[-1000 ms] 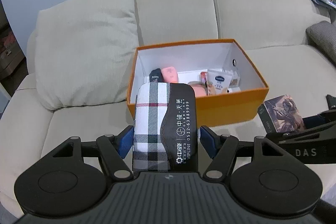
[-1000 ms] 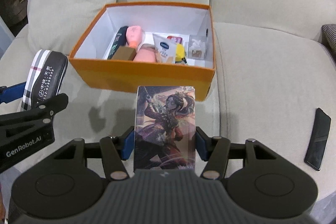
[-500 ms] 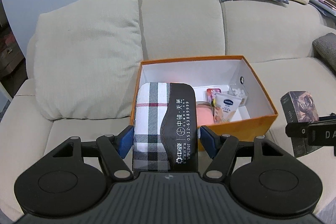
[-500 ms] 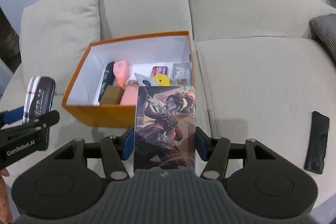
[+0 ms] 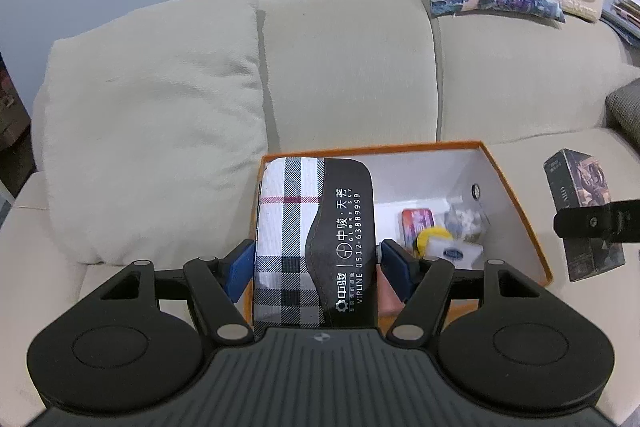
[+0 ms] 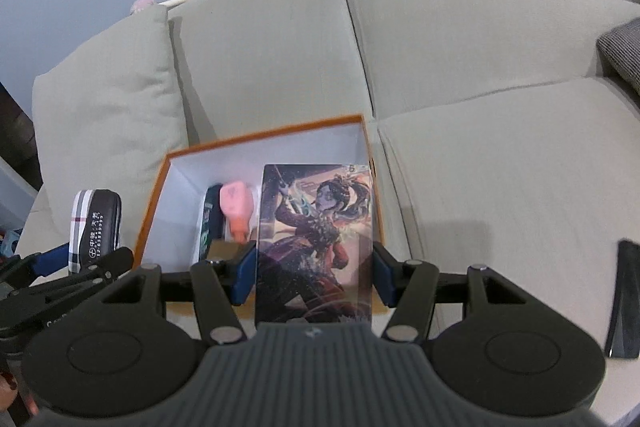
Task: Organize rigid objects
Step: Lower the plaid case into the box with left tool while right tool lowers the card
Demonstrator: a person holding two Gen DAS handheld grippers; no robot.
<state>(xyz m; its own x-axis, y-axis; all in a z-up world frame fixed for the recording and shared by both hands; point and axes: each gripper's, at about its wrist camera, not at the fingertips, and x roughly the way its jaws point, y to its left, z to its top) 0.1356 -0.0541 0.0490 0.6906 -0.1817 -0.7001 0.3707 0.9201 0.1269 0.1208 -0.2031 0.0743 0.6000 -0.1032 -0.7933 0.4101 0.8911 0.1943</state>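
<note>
One beige fabric sofa (image 5: 348,75) carries the whole arrangement, with a loose beige cushion (image 5: 152,131) leaning against its backrest at the left. An open orange cardboard box with a white interior (image 5: 516,195) sits on the seat just beside that cushion.

Two sets of tongs are in view, each clenched on one item. The left tongs (image 5: 316,267) grip a plaid-and-black zip case with white printed lettering (image 5: 316,239) by its long sides, blue pads pressed against both edges; the case is held above the left part of the box. The right tongs (image 6: 314,275) grip a flat rectangular box printed with a dark-haired fantasy figure (image 6: 316,243) in the same way, held above the right part of the orange box; in the left wrist view it shows at the right, just outside the box's right wall.

Inside the orange box lie a pink moulded item (image 6: 236,207) beside a dark elongated item (image 6: 210,223), a small red tin (image 5: 416,223), a yellow round piece (image 5: 434,237) and a clear packet (image 5: 468,219).

A flat black slab (image 6: 624,299) lies on the seat well to the right of the box.
</note>
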